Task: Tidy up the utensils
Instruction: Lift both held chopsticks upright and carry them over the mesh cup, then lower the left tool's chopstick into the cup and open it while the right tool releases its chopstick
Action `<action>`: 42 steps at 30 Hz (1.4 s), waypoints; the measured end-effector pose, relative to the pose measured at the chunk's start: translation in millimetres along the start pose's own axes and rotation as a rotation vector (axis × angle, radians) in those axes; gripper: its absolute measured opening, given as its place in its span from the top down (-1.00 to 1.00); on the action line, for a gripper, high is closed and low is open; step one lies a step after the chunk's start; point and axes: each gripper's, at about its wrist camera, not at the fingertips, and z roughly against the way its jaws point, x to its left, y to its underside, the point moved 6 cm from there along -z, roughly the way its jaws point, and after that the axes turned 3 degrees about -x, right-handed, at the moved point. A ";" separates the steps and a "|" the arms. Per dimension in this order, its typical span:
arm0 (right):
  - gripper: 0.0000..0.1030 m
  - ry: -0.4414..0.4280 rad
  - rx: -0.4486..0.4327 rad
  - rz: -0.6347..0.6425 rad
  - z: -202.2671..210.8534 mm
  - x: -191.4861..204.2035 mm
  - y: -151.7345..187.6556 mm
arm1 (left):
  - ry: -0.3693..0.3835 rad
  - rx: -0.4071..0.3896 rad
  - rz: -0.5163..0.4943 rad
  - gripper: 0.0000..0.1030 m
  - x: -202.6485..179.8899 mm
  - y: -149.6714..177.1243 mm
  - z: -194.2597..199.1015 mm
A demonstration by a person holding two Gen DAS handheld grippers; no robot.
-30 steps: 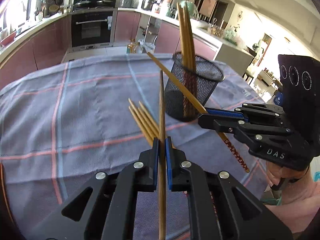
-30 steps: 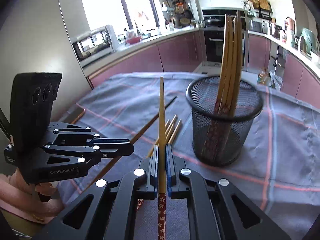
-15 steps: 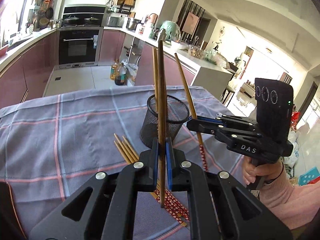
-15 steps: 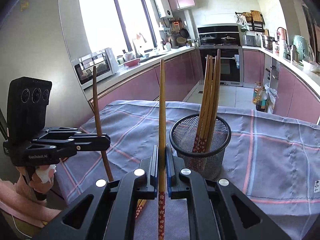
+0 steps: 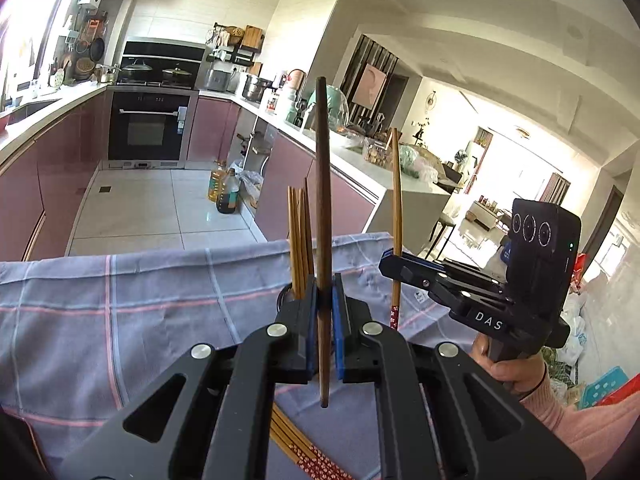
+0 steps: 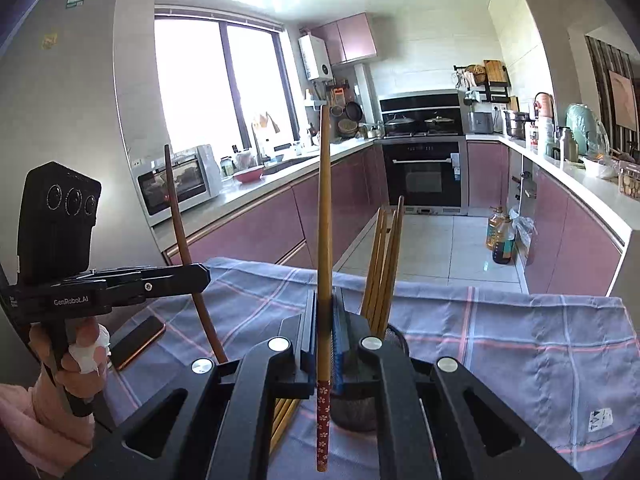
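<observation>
My left gripper (image 5: 323, 300) is shut on a dark brown chopstick (image 5: 322, 184) held upright; it also shows in the right wrist view (image 6: 200, 276). My right gripper (image 6: 325, 312) is shut on a light wooden chopstick (image 6: 325, 208) with a red patterned end, also upright; it shows in the left wrist view (image 5: 386, 260). The black mesh holder (image 6: 356, 412) is mostly hidden behind the jaws and has several chopsticks (image 6: 382, 268) standing in it. More chopsticks (image 5: 304, 450) lie on the cloth below.
A blue checked cloth (image 6: 520, 344) covers the table. A phone (image 6: 138, 340) lies at its left edge in the right wrist view. Kitchen counters, an oven and oil bottles (image 5: 222, 192) on the floor lie beyond the table.
Both grippers have lifted and tilted their chopsticks upright, rising above the table. The holder has dropped low in both views, behind the jaws.
</observation>
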 end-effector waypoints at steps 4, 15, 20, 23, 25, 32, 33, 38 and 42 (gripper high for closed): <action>0.89 0.022 -0.036 -0.011 -6.8 -11.4 -16.9 | 0.009 -0.047 -0.007 0.86 -4.1 -22.7 -4.8; 0.89 0.065 -0.067 -0.037 -41.5 -31.7 -28.5 | -0.052 -0.057 -0.033 0.86 -7.0 -43.7 -39.3; 0.89 0.078 -0.032 -0.042 -57.1 -33.0 -14.3 | -0.085 -0.001 -0.073 0.86 -6.4 -29.5 -58.1; 0.89 0.080 0.017 -0.050 -63.4 -34.2 -1.4 | -0.088 0.052 -0.081 0.86 -4.2 -16.6 -70.4; 0.88 0.081 0.054 -0.054 -66.3 -35.6 8.0 | -0.082 0.083 -0.079 0.86 -2.4 -7.7 -76.4; 0.88 0.096 0.163 -0.071 -74.0 -41.0 29.1 | -0.077 0.165 -0.102 0.86 2.8 9.4 -94.5; 0.86 0.097 0.175 -0.076 -75.6 -41.7 31.3 | -0.078 0.178 -0.106 0.86 2.7 10.8 -97.6; 0.84 0.105 0.205 -0.094 -80.7 -43.3 39.1 | -0.097 0.212 -0.100 0.85 8.9 12.6 -111.3; 0.83 0.105 0.206 -0.100 -79.8 -46.4 40.3 | -0.107 0.226 -0.088 0.81 12.8 14.6 -120.0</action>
